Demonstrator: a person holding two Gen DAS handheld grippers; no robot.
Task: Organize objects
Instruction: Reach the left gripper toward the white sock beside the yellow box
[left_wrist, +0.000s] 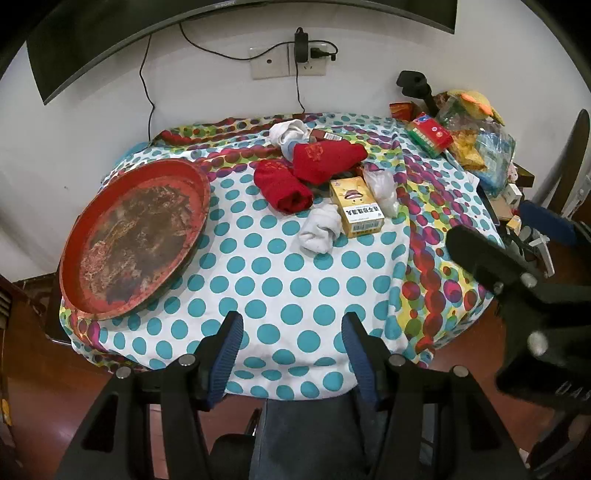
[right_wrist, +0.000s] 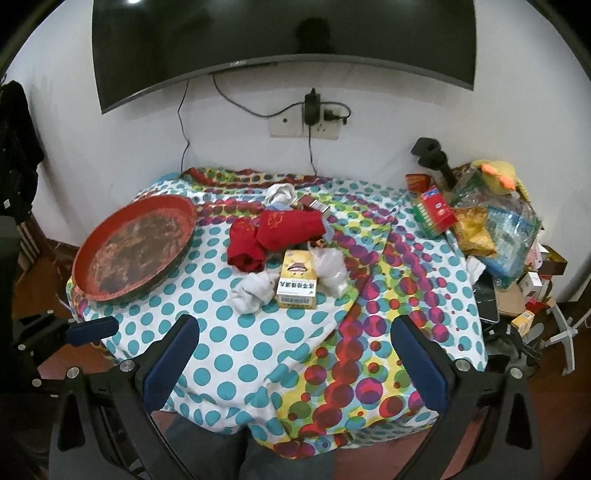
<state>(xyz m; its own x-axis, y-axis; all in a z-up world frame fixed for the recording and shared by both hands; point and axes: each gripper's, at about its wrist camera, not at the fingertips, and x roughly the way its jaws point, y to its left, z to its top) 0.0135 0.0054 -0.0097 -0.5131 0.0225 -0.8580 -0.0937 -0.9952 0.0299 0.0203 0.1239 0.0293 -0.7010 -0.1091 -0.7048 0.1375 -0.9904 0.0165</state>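
A round red tray (left_wrist: 92, 206) (right_wrist: 88, 258) lies at the table's left. In the middle lie two rolled red socks (left_wrist: 284, 188) (right_wrist: 245, 247), a rolled white sock (left_wrist: 321, 229) (right_wrist: 255, 290), a yellow medicine box (left_wrist: 356, 206) (right_wrist: 297, 278), a white plastic bag (left_wrist: 384, 192) (right_wrist: 332, 271) and another white sock (left_wrist: 290, 134) (right_wrist: 280, 194) at the back. My left gripper (left_wrist: 291, 339) is open and empty over the near table edge. My right gripper (right_wrist: 295, 354) is open and empty, well short of the pile. The right gripper also shows at the right of the left wrist view.
The table wears a polka-dot cloth (left_wrist: 277, 280) (right_wrist: 258, 332). A red-green box (left_wrist: 430, 134) (right_wrist: 436, 210) and snack bags (left_wrist: 480, 147) (right_wrist: 498, 236) crowd the right edge. A wall socket with cables (left_wrist: 295, 61) and a TV (right_wrist: 280, 37) are behind.
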